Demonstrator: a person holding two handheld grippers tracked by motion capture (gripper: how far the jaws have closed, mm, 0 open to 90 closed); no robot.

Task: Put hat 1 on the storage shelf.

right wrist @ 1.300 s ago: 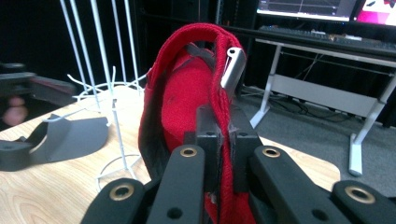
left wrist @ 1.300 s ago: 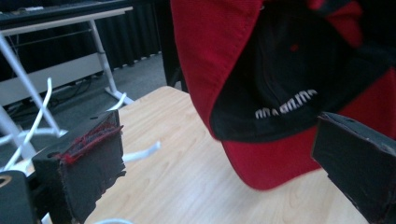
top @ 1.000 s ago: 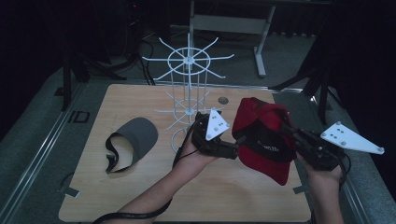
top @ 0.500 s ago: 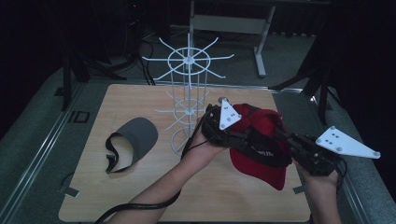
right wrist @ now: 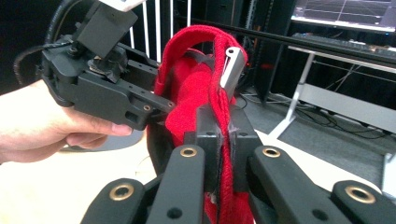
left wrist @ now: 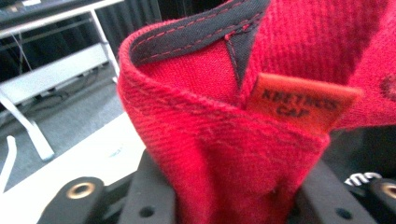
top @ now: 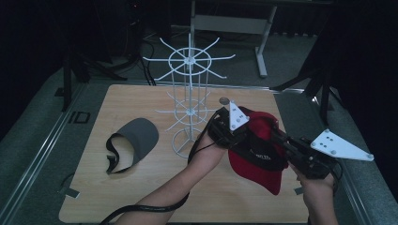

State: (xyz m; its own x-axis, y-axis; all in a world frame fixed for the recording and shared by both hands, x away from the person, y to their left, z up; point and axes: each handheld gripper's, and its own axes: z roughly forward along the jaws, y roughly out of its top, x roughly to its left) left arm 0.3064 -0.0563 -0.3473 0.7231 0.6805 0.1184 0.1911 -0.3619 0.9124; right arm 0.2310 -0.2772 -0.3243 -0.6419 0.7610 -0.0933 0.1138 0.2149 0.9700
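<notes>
A red cap (top: 257,150) is held above the right side of the tabletop (top: 155,197), just beside the white wire rack (top: 190,101), and is gripped from two sides. The left gripper (top: 231,135) is clenched on a fold of its cloth near the black inner band, as seen in the left gripper view, where a small orange label (left wrist: 299,100) sits on the fabric. The right gripper (right wrist: 219,140) is clamped on the cap's edge or strap, red cloth pinched between its jaws. The step in hand is judged to be the hanging of the cap; next, an opening must be brought over a rack prong. A grey visor (top: 133,140) lies flat at the left. No container is seen
</notes>
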